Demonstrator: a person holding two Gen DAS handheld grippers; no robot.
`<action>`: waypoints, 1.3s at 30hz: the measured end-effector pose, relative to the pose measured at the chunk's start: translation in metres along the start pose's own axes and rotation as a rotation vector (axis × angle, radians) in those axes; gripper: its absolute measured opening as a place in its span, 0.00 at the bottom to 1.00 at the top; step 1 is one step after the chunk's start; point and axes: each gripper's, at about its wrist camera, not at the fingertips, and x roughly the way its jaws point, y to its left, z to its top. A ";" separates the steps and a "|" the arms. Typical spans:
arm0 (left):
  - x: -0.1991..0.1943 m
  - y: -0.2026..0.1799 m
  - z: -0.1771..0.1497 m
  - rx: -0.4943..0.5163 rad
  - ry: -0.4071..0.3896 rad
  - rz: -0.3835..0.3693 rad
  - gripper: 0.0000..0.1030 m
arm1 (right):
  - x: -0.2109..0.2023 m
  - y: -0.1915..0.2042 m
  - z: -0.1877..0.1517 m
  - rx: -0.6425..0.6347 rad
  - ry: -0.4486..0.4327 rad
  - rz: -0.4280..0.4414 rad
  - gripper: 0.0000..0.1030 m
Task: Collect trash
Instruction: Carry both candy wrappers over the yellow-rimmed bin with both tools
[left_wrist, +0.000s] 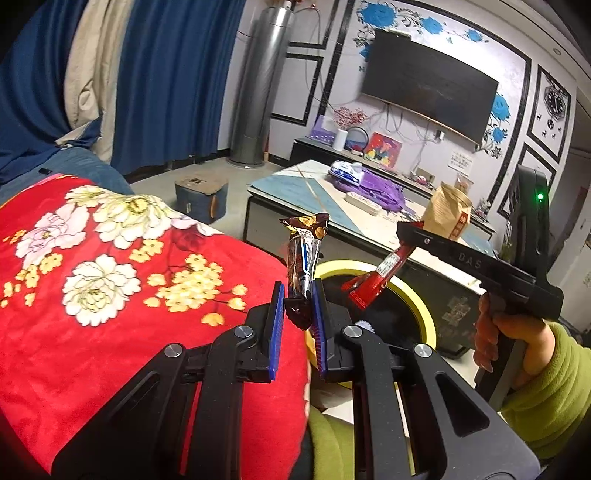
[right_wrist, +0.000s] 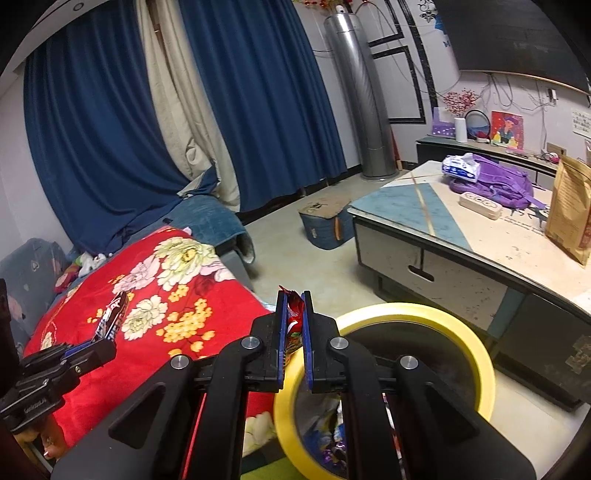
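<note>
Claws (left_wrist: 298, 295) above red blanket (left_wrist: 110, 258), beside perhaps marble table (right_wrist: 480, 236).

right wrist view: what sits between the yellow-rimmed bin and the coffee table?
Nothing: only bare floor separates the yellow-rimmed bin from the coffee table. The right wrist view shows that gap; the left wrist view hides it behind the right gripper.

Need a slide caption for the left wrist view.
Left gripper clamps a brown wrapper beside the yellow-rimmed bin.

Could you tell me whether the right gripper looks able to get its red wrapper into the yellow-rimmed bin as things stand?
Probably yes: the right gripper holds the red wrapper near the yellow-rimmed bin, whose mouth looks uncovered.
</note>
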 end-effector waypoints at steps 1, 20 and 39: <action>0.002 -0.003 -0.001 0.003 0.003 -0.004 0.09 | -0.001 -0.004 -0.001 0.005 -0.001 -0.008 0.07; 0.058 -0.053 -0.013 0.084 0.107 -0.103 0.09 | -0.013 -0.070 -0.015 0.097 0.003 -0.118 0.07; 0.109 -0.086 -0.025 0.158 0.202 -0.150 0.10 | -0.006 -0.111 -0.035 0.171 0.043 -0.151 0.10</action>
